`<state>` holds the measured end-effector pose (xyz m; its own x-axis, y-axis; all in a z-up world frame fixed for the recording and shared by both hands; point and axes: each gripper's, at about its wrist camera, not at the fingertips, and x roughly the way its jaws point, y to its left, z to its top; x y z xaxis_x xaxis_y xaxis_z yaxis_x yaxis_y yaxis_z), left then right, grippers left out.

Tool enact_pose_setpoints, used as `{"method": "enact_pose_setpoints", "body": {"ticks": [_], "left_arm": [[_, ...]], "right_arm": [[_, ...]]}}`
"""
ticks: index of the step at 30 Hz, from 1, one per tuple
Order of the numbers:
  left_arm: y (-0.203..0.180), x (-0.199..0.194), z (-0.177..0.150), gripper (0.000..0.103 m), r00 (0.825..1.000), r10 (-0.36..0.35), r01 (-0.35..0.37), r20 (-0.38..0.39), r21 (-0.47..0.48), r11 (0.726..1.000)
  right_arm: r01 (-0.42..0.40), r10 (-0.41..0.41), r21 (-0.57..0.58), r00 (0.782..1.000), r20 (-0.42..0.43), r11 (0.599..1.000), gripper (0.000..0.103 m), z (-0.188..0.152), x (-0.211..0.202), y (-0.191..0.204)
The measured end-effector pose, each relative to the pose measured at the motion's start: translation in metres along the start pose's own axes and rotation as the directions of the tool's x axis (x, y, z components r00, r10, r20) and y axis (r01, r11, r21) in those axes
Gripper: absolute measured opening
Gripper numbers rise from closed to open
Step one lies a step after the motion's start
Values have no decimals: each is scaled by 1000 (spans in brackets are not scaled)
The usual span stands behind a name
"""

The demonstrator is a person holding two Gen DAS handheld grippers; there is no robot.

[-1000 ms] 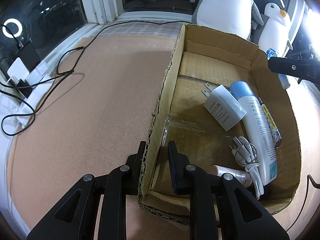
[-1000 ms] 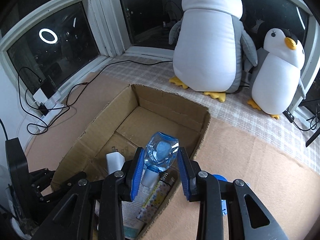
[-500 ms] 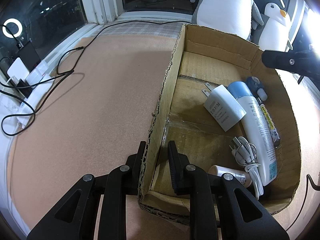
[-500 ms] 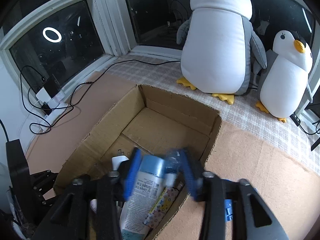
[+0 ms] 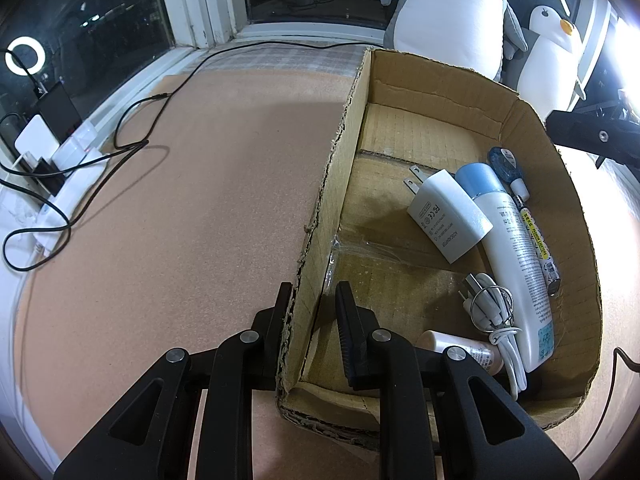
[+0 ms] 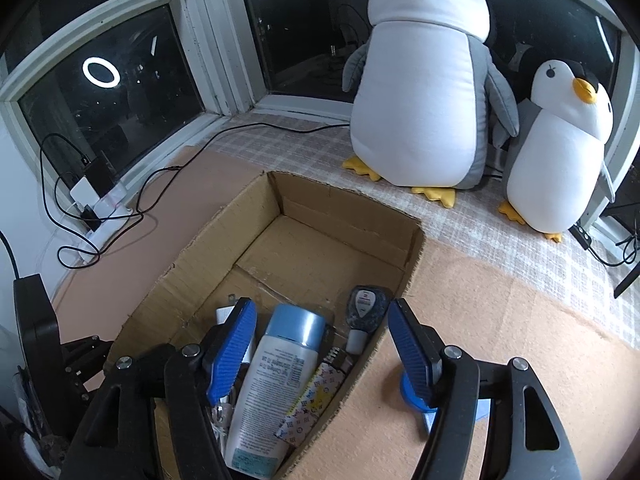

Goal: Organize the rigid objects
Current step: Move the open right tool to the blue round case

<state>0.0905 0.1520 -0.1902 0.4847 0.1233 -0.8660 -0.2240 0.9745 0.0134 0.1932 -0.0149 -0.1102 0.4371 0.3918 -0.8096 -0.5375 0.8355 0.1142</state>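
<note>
Blue dispenser point(image 6: 366, 308) in box point(image 6: 348, 216), btwn open right gripper point(image 6: 322, 342) tips

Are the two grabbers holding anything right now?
The left gripper pinches the box by its side wall. The right gripper is open, holding nothing.

The white charger point(image 5: 448, 216) in the cardboard box point(image 5: 440, 92) carried small grey print; only the words "AC/DC ADAPTER" and round certification marks could be made out. The white bottle with the blue cap point(image 5: 516, 256) had several lines of fine black print, too small to read. The narrow patterned stick point(image 5: 538, 246) beside it showed yellow lettering, also not readable.
</note>
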Motion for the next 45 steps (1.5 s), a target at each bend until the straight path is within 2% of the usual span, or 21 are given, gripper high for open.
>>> {"method": "enact_pose_setpoints", "body": {"ticks": [6, 13, 20, 30, 34, 45], "left_arm": [[0, 0, 0, 19, 1000, 0, 0, 0, 0, 1000], [0, 0, 0, 19, 1000, 0, 0, 0, -1, 1000], [0, 0, 0, 19, 1000, 0, 0, 0, 0, 1000], [0, 0, 0, 19, 1000, 1, -1, -1, 0, 1000], [1, 0, -1, 19, 1000, 0, 0, -1, -2, 1000], [1, 0, -1, 19, 1000, 0, 0, -1, -2, 1000]], "right_arm": [[5, -5, 11, 1000, 4, 1000, 67, -4, -13, -16], [-18, 15, 107, 1000, 22, 994, 67, -16, -37, -66], [-20, 20, 169, 1000, 2, 985, 67, -31, -39, -99], [-29, 32, 39, 997, -71, 999, 67, -51, -14, -88], [-14, 11, -22, 994, -112, 1000, 67, -55, 4, -81], [-11, 3, -45, 987, -161, 999, 66, -50, 34, -75]]}}
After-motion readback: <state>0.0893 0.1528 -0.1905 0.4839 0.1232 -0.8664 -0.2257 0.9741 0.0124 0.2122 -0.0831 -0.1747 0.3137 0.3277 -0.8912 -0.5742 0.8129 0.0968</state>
